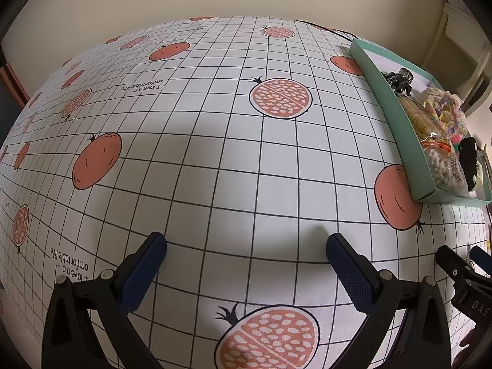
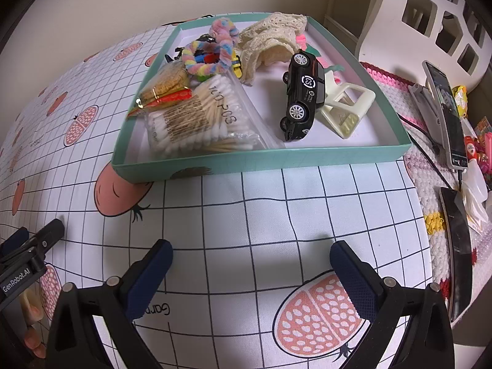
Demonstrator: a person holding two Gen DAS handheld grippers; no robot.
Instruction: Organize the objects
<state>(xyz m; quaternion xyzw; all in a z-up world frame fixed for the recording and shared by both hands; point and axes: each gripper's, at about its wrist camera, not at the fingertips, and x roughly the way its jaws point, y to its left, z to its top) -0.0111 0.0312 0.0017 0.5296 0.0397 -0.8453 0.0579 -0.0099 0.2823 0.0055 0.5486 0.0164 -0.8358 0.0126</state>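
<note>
Left claw (image 1: 246, 246) spread wide, empty above tablecloth (image 1: 215, 153), right claw (image 2: 250, 250) likewise, near teal tray (image 2: 276, 160)

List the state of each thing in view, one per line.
Left gripper: open, empty, above the tablecloth.
Right gripper: open, empty.
Teal box: lidless, filled.
Toy car: tipped on its side in the box.
Cotton swab bag: lying flat in the box.
Cream hair clip: in the box, beside the car.
</note>
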